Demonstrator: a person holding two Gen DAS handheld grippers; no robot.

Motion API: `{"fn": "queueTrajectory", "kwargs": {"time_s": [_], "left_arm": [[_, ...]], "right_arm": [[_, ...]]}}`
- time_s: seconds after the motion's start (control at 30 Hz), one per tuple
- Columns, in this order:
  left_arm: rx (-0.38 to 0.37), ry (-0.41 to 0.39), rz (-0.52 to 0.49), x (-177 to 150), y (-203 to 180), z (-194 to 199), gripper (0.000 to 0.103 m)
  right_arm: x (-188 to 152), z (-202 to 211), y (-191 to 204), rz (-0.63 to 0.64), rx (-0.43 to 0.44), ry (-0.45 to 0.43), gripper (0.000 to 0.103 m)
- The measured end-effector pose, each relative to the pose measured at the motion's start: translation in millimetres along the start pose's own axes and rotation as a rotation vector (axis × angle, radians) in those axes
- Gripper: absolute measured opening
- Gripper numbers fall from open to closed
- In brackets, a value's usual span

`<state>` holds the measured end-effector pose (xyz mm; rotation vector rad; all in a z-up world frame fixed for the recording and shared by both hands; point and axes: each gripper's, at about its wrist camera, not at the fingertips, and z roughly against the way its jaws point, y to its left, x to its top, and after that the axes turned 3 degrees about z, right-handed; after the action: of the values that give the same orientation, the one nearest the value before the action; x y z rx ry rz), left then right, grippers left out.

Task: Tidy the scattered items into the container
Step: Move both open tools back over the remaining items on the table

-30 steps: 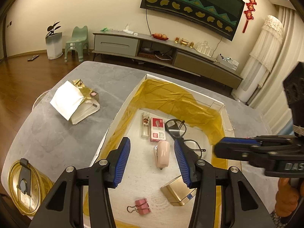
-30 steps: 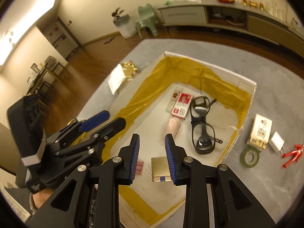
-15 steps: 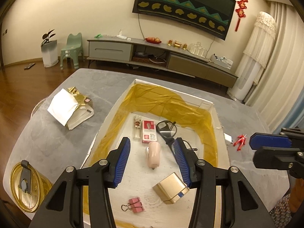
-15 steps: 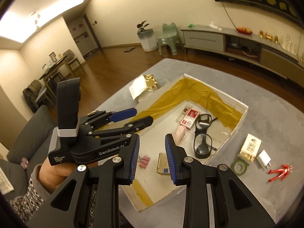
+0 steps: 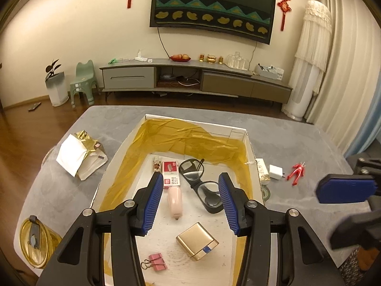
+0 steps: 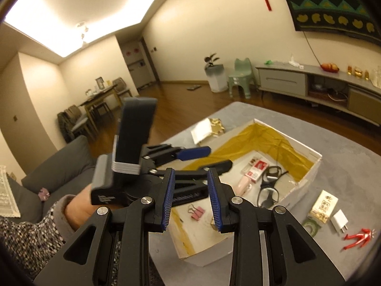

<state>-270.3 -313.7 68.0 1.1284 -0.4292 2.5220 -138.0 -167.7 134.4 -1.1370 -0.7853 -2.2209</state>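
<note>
Left hand-held gripper [image 5: 190, 199] wide open and empty above white box [image 5: 248, 143], right hand-held gripper [image 6: 190, 200] partly open, empty

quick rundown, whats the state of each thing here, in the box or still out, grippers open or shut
left gripper: open, empty, above the box
right gripper: open, empty
box: open-topped
glasses: in box, unfolded
gold case: in box
pink binder clip: in box
white charger: out on table
red figure: out on table
tape roll: out on table

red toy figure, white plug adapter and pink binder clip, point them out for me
red toy figure [image 5: 296, 170], left wrist view, on its body
white plug adapter [image 6: 340, 219], right wrist view, on its top face
pink binder clip [image 5: 157, 261], left wrist view, on its pink body
</note>
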Motion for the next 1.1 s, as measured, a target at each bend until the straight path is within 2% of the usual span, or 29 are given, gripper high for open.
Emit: {"fn": "queueTrajectory", "kwargs": {"time_s": [0.17, 0.27, 0.33, 0.47, 0.63, 0.77, 0.9, 1.03, 1.1], "left_arm": [[0.055, 0.059, -0.032, -11, 0, -19, 0.050], [0.076, 0.070, 0.015, -14, 11, -28, 0.050], [0.089, 0.072, 0.060, -12, 18, -32, 0.050], [0.152, 0.022, 0.116, -3, 19, -27, 0.050], [0.194, -0.058, 0.134, 4, -4, -6, 0.050], [0.193, -0.082, 0.153, -7, -22, 10, 0.050], [0.202, -0.031, 0.138, -26, -41, 14, 0.050], [0.144, -0.026, 0.065, -24, -76, 21, 0.050], [0.101, -0.039, 0.036, -23, -96, 22, 0.055]], "right_arm": [[-9, -7, -10, -0.027, 0.094, 0.004, 0.032], [-21, -15, -24, -0.077, 0.171, 0.015, 0.032], [-28, -20, -29, -0.093, 0.189, 0.040, 0.032], [-32, -7, -41, -0.115, 0.184, 0.040, 0.032], [-13, 37, -42, -0.142, 0.206, -0.063, 0.032], [-6, 56, -37, -0.161, 0.214, -0.104, 0.032], [-2, 72, -40, -0.176, 0.173, -0.132, 0.032], [2, 91, -59, -0.193, 0.129, -0.142, 0.032], [3, 98, -70, -0.210, 0.131, -0.143, 0.032]]}}
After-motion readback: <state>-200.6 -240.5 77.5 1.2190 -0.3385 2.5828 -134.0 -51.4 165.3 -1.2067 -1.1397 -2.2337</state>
